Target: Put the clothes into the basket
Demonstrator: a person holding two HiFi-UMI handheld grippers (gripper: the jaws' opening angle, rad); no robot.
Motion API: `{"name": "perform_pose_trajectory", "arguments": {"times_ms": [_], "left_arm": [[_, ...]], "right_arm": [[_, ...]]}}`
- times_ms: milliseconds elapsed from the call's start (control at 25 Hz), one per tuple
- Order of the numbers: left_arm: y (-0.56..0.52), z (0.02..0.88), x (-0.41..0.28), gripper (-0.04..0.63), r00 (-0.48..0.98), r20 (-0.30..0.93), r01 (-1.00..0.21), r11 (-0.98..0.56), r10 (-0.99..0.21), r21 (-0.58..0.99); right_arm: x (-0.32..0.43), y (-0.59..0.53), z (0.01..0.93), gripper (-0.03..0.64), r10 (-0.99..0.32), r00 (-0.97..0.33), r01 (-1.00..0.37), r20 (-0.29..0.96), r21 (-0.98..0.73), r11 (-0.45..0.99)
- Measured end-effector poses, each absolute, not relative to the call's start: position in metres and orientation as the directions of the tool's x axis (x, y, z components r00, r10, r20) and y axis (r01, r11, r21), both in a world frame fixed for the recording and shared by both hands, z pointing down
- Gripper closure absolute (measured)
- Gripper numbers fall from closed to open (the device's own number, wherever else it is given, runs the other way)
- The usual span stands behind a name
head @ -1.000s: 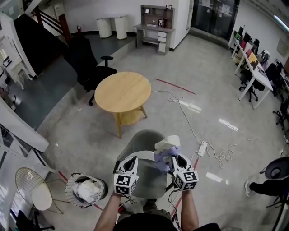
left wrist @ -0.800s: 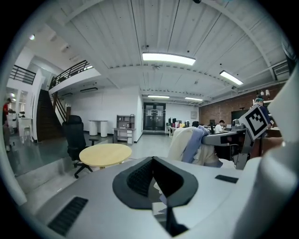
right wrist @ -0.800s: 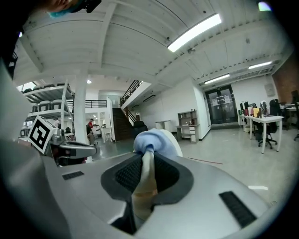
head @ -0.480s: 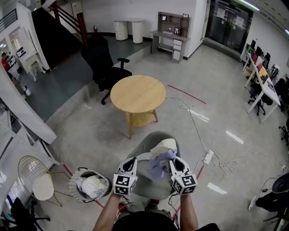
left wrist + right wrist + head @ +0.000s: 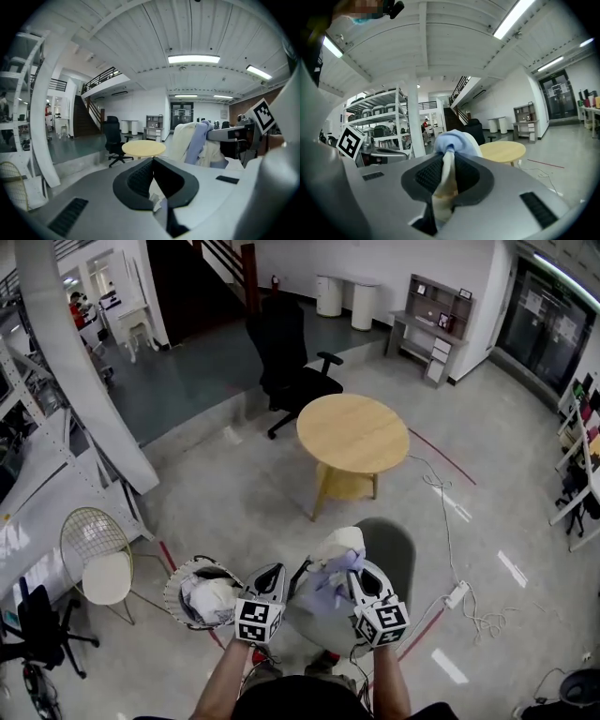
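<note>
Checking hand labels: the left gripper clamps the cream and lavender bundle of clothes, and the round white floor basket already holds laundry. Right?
No: the right gripper clamps the cream and lavender bundle of clothes, as the right gripper view shows. The round white basket does hold laundry.

Left forearm [image 5: 223, 681] and right forearm [image 5: 386, 682] are out in front, side by side, grippers pointing ahead and just slightly down. Left gripper [image 5: 273, 570]: jaws closed together, nothing between them. Right gripper [image 5: 352, 570]: jaws clamped on the clothes [image 5: 330, 563], cream and lavender cloth bulging past the tips.
</note>
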State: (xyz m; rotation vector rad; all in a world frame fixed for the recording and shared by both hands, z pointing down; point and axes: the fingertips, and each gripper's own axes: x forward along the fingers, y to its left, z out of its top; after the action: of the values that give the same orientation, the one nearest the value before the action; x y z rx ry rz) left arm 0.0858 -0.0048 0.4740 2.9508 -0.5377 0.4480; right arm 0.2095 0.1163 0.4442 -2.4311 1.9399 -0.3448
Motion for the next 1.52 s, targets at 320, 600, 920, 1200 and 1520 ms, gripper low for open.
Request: {"name": "perform_pose_trajectory", "arguments": {"times_ms": [320, 600, 920, 1200, 1520], "left_arm": [[-0.056, 0.477, -0.008, 0.588, 0.816, 0.320, -0.523, -0.851, -0.482, 0.051], [-0.090, 0.479, -0.087, 0.588, 0.740, 0.328, -0.636, -0.770, -0.586, 0.060], [-0.117, 0.498, -0.181, 0.588, 0.639, 0.350, -0.749, -0.658, -0.685, 0.080], [-0.137, 0.526, -0.262, 0.588, 0.552, 0.391, -0.821, -0.563, -0.737, 0.098], [-0.163, 0.554, -0.318, 0.588, 0.491, 0.430, -0.862, -0.494, -0.757, 0.115]], "right_arm": [[0.137, 0.039, 0.437, 0.548, -0.989, 0.024, -0.990, 0.148, -0.136, -0.045], [0.068, -0.018, 0.439, 0.548, -0.980, -0.117, -0.987, 0.160, -0.132, 0.096], [-0.016, -0.075, 0.458, 0.548, -0.946, -0.265, -0.961, 0.185, -0.130, 0.244], [-0.095, -0.122, 0.484, 0.548, -0.903, -0.371, -0.927, 0.215, -0.136, 0.349], [-0.150, -0.166, 0.521, 0.548, -0.860, -0.432, -0.902, 0.270, -0.154, 0.404]]}}
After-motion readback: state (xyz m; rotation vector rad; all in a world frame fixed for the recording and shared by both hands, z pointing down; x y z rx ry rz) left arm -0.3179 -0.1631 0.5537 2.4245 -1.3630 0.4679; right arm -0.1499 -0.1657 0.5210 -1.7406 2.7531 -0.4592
